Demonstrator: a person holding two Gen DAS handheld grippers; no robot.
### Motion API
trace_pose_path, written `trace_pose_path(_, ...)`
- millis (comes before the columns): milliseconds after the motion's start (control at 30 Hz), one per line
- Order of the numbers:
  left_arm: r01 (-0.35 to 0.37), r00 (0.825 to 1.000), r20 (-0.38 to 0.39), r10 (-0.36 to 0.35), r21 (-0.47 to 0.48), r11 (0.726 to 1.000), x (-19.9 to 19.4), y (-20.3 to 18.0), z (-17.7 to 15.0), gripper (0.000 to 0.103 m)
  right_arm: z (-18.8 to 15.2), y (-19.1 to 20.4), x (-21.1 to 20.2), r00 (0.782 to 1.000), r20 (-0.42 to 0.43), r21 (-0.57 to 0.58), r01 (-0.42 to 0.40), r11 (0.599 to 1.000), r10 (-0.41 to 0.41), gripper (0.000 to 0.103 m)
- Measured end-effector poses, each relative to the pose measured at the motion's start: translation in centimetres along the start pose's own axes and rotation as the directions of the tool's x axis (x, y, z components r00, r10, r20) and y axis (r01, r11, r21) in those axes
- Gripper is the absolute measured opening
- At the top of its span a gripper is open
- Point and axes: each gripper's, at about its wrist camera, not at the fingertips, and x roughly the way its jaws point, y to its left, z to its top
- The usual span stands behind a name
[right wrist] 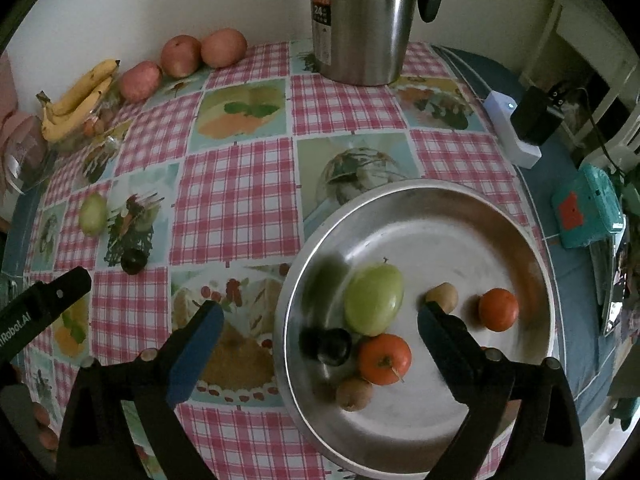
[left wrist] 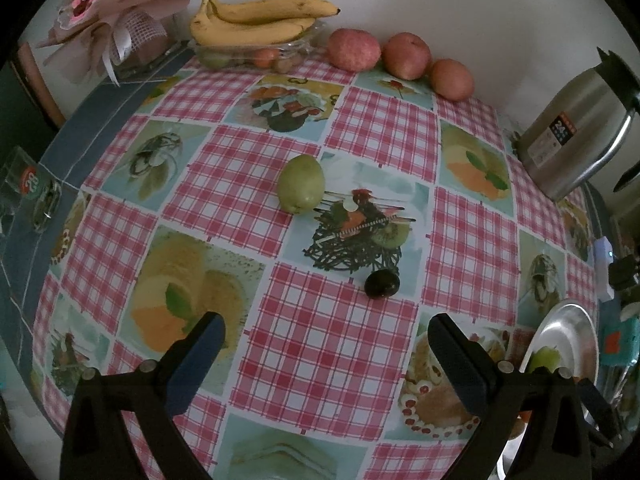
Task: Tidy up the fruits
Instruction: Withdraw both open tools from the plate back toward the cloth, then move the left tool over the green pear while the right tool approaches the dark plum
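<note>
A green fruit [left wrist: 301, 183] and a small dark plum [left wrist: 382, 284] lie on the checked tablecloth ahead of my open, empty left gripper [left wrist: 326, 336]. Both also show in the right wrist view, the green fruit [right wrist: 93, 214] and the plum [right wrist: 133, 262]. My right gripper [right wrist: 320, 324] is open and empty above a steel plate [right wrist: 460, 208]. The plate holds a green fruit [right wrist: 374, 298], a dark plum [right wrist: 332, 346], two orange-red fruits [right wrist: 384, 358] [right wrist: 498, 309] and two small brown fruits [right wrist: 354, 394] [right wrist: 442, 295]. The plate's edge shows at the right of the left wrist view [left wrist: 560, 332].
Bananas [left wrist: 256, 20] lie on a clear container at the back by the wall, with three red apples [left wrist: 354, 49] beside them. A steel thermos jug [right wrist: 360, 20] stands at the back right. A pink bouquet [left wrist: 108, 12] is back left. A white charger [right wrist: 512, 128] sits off the cloth.
</note>
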Motion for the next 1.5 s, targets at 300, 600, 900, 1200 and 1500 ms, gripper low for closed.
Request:
trace_pose_path(300,-0.005,1.000,0.009,0.005,0.001,1.000,-0.1,0.0,0.1,0.103,0.1,0.0,0.3,1.000,-0.002,-0.004,0.000,1.000,0.000,0.098)
trace_pose_path(600,-0.003,0.999,0.039,0.002,0.002,1.000,-0.5,0.7,0.7,0.103,0.2,1.5,0.1,1.000,0.016,-0.042,-0.018,0.999,0.018,0.098)
trace_pose_path(900,0.042,0.999,0.027,-0.041,-0.016,0.999,-0.7,2.8,2.1,0.103,0.3,3.9,0.3,0.999,0.027,-0.079,-0.044,0.996,0.046,0.098)
trace_pose_path(1200,0.036,0.999,0.002,-0.036,-0.087,0.996,0.3,6.6,3.1,0.103,0.5,7.0,1.3,0.998,0.010,-0.138,-0.061,0.989,0.063,0.098)
trace_pose_path(1500,-0.021,0.999,-0.032,0.018,-0.118,0.993,1.6,9.5,3.7,0.103,0.8,10.4,2.7,0.990,-0.033,-0.153,-0.139,0.978,0.136,0.098)
